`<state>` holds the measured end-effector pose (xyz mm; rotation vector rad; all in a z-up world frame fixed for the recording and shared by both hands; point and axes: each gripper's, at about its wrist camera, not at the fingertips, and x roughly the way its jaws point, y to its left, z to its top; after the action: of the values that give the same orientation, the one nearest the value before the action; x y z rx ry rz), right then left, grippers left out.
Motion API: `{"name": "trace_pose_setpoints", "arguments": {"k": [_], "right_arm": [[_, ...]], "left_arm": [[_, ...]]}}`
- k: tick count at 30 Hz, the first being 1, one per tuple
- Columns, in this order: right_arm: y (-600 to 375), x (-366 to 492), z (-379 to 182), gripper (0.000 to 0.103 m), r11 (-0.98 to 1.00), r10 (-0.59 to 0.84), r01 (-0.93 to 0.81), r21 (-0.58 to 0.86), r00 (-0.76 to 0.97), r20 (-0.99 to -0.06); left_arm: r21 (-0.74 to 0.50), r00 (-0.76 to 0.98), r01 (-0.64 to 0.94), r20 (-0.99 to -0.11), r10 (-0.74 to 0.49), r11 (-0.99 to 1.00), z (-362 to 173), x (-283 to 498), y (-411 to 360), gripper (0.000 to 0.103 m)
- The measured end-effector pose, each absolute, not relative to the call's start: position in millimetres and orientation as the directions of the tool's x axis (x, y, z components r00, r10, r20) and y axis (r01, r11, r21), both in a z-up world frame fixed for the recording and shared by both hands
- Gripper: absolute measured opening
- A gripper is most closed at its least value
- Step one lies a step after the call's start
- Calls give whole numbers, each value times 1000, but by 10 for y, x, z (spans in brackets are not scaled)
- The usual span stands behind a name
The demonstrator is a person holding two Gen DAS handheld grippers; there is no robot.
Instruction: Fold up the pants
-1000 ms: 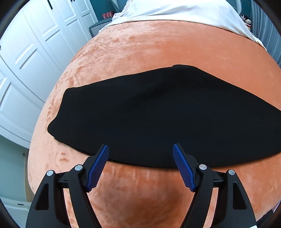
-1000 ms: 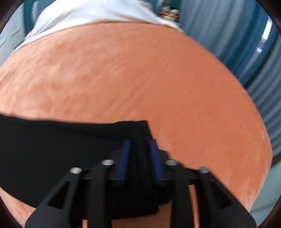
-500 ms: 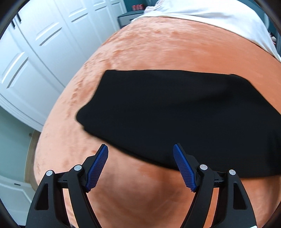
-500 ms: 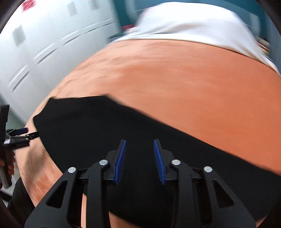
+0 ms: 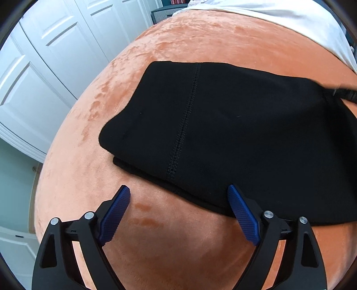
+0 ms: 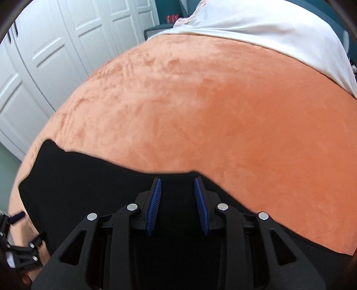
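Left wrist view: black pants (image 5: 234, 125), folded into a stacked layer with a stitched seam running down the middle, lie across the centre and right of the frame on an orange plush blanket (image 5: 178, 245). At the bottom, the left gripper (image 5: 178, 209) has just been opening and stands wide with nothing between its blue pads — one pad over bare blanket, the other at the fabric's near edge, probably lining up to take that edge for another fold. White closet doors (image 5: 44, 67) fill the upper left; a white sheet (image 5: 279, 15) crosses the top. Right wrist view: the right gripper (image 6: 178, 196) sits low and centre, its jaws narrow after closing further, with black cloth bunched between the pads — it appears to pinch the pants' end, likely to carry it over. The other tool shows at lower left.
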<state>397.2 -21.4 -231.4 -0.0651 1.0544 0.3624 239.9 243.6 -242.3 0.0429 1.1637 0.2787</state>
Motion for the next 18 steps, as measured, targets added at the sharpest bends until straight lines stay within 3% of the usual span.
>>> {"name": "trace_pose_setpoints", "arguments": {"k": [2, 7, 11, 14, 18], "right_arm": [[-241, 4003, -2483, 28, 947, 231, -302, 106, 416, -879], [-317, 3678, -2052, 30, 942, 302, -289, 171, 505, -808], [-648, 3102, -2266, 29, 958, 193, -282, 56, 485, -853], [-1414, 2692, -2372, 28, 979, 194, -144, 143, 466, -863], [-2238, 2314, -2296, 29, 994, 97, 0, 110, 464, -880]], "left_arm": [[168, 366, -208, -900, 236, 964, -2416, 2382, 2445, 87], [162, 394, -207, -889, 234, 965, -2192, 2291, 2392, 86], [169, 418, -164, -880, 224, 972, -2056, 2255, 2196, 86], [190, 433, -138, -871, 231, 972, -1973, 2217, 1991, 86], [190, 435, -109, -874, 219, 976, -1893, 2192, 1726, 86]]}}
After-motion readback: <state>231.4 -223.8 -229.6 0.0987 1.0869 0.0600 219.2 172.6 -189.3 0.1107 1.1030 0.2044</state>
